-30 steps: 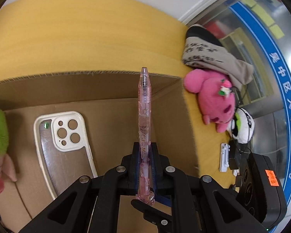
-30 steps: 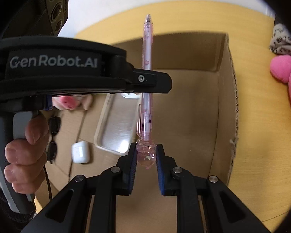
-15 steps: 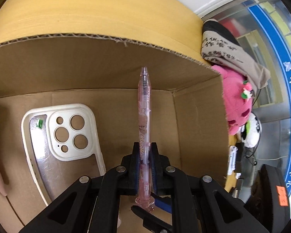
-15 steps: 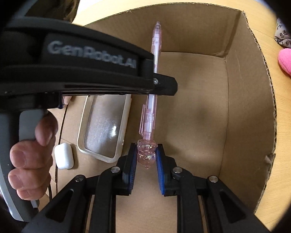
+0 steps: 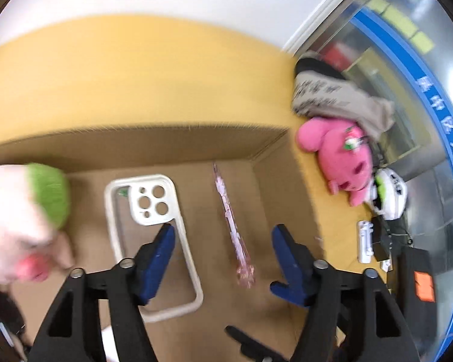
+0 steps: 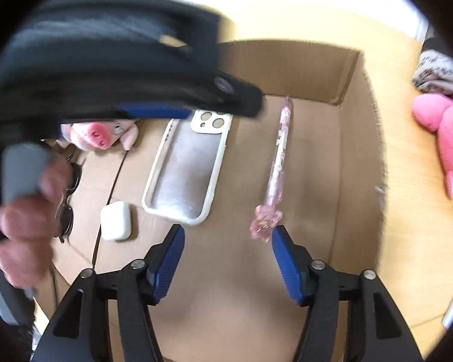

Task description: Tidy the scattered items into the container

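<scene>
Corrugated cardboard box (image 5: pixel 172 147), matte brown walls, holds a slim translucent pink pen (image 6: pixel 276 163) with a glittery figure cap, lying flat on the box floor beside a glossy cream phone case (image 6: pixel 187 166) (clear back, camera cutouts). Also inside: smooth white earbud case (image 6: pixel 116 220), fuzzy pig plush (image 6: pixel 98 134), dark sunglasses (image 6: pixel 68 199). Left gripper (image 5: pixel 223 238) hangs above the box with jaws spread wide, nothing between them; right gripper (image 6: pixel 228 239) likewise spread, pen cap near its right pad but free. Pink plush (image 5: pixel 344 163) sits outside on the yellow table (image 5: pixel 136 75). Both views blurred.
</scene>
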Available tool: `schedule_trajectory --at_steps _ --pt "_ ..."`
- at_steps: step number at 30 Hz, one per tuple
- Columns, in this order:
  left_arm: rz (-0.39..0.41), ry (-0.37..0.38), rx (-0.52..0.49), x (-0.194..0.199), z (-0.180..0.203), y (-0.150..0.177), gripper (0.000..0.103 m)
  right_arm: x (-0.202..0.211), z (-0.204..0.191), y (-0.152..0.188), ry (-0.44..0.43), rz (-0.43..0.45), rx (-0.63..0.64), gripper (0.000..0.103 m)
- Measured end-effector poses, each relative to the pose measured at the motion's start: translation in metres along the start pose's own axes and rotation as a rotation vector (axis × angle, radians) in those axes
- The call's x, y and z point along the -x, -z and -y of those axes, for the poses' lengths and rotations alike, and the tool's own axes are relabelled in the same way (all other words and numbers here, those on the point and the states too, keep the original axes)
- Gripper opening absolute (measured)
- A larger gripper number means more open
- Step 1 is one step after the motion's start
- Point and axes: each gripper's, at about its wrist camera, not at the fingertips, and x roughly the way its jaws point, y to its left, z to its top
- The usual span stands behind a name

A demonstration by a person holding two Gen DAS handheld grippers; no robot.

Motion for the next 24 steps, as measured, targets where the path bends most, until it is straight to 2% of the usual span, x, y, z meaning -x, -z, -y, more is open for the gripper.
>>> schedule_trajectory --at_steps 1,4,6,8,10,13,16,19,24 --pt "0.042 -0.002 -0.017 0.019 0.002 0.006 0.081 0.009 -0.003 0.006 0.001 0.024 -0.003 0.064" --pt "0.159 -0.030 -0.082 0.071 0.008 0.029 0.084 0.043 -0.010 0.024 -0.007 0.112 -0.018 0.066" --pt "0.231 -0.059 -0.117 0.101 0.009 0.047 0.090 0.058 -0.017 0.033 -0.016 0.172 -0.022 0.071" --pt "0.316 -0.111 -0.146 0.126 0.012 0.069 0.101 0.073 -0.022 0.038 -0.012 0.230 -0.027 0.077" --pt "0.394 -0.187 -0.176 0.147 0.012 0.094 0.102 0.088 -0.024 0.048 -0.003 0.268 -0.026 0.078" --pt "0.472 -0.273 -0.185 0.167 0.008 0.129 0.103 0.084 -0.041 0.067 0.020 0.290 -0.005 0.078" --pt "0.519 -0.323 -0.195 0.179 0.005 0.162 0.103 0.085 -0.056 0.087 0.052 0.334 0.012 0.078" --pt "0.558 -0.370 -0.191 0.187 0.003 0.193 0.103 0.097 -0.063 0.105 0.042 0.377 0.017 0.078" --pt "0.574 -0.363 -0.183 0.195 0.000 0.231 0.103 0.090 -0.079 0.125 0.017 0.374 0.017 0.078"
